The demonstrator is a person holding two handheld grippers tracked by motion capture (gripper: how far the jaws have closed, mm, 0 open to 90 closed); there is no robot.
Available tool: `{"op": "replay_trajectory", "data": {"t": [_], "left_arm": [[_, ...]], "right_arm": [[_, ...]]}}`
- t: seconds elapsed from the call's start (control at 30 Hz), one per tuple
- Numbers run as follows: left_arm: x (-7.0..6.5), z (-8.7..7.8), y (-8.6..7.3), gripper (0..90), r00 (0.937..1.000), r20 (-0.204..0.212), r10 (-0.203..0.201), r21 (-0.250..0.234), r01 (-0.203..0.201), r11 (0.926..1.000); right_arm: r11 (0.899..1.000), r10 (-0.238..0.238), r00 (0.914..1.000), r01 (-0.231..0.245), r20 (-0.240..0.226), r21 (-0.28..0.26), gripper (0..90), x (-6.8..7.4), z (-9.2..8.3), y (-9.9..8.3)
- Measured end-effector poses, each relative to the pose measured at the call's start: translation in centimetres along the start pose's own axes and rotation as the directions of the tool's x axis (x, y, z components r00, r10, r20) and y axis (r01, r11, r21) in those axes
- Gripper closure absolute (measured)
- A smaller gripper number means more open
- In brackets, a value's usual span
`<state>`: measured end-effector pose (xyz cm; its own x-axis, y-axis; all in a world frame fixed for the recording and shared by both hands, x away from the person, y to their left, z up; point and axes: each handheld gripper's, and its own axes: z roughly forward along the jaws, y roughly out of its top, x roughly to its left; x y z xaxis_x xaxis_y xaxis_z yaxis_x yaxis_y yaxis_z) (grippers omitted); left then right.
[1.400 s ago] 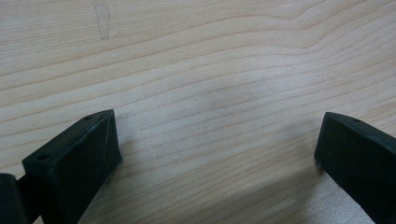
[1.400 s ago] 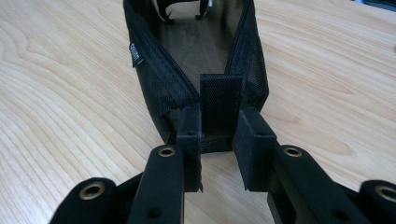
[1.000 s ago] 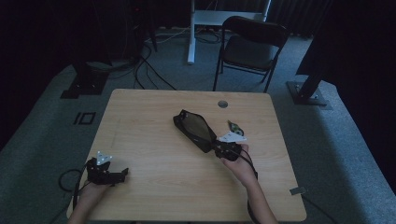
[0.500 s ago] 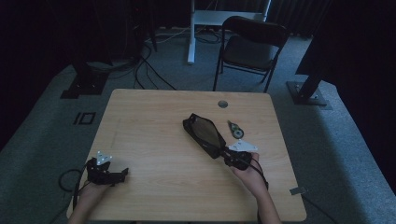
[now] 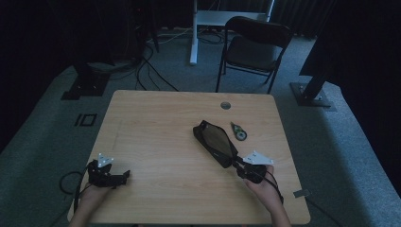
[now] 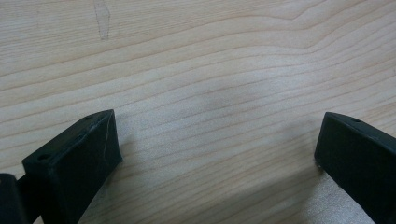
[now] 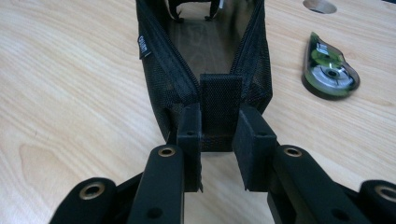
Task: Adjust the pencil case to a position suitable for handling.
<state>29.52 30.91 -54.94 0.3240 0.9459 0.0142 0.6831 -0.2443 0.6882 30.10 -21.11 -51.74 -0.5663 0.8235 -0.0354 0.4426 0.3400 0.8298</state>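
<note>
A black zip pouch lies open on the wooden table, running from the centre toward the near right. In the right gripper view its mesh walls and brown inside stretch away from the jaws. My right gripper is shut on the fabric tab at the pouch's near end, with both pads pressed against it. My left gripper rests near the front left corner. Its jaws stand wide open over bare wood with nothing between them.
A green and black correction tape dispenser lies just right of the pouch. A round cable hole sits near the table's far edge. A folding chair stands beyond the table, with cables on the floor.
My right gripper has drawn the pouch toward the near right side of the table. The tape dispenser and the left gripper have stayed put.
</note>
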Motion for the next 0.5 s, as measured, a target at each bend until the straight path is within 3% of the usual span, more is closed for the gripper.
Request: {"op": "replay_trajectory", "data": {"t": [0.13,0.2,0.5], "left_arm": [[0.0,0.0,0.0,0.2,1.0,0.0,0.0,0.0,0.0,1.0],[0.0,0.0,0.0,0.2,1.0,0.0,0.0,0.0,0.0,1.0],[0.0,0.0,0.0,0.2,1.0,0.0,0.0,0.0,0.0,1.0]], "right_arm": [[1.0,-0.005,1.0,0.005,0.001,0.002,73.1,0.1,-0.7,-0.4],[1.0,0.021,0.9998,-0.021,-0.007,-0.006,73.1,0.1,-1.0,-0.7],[0.999,0.041,0.9991,-0.041,0.0,-0.013,73.1,0.2,-2.4,-2.0]]}}
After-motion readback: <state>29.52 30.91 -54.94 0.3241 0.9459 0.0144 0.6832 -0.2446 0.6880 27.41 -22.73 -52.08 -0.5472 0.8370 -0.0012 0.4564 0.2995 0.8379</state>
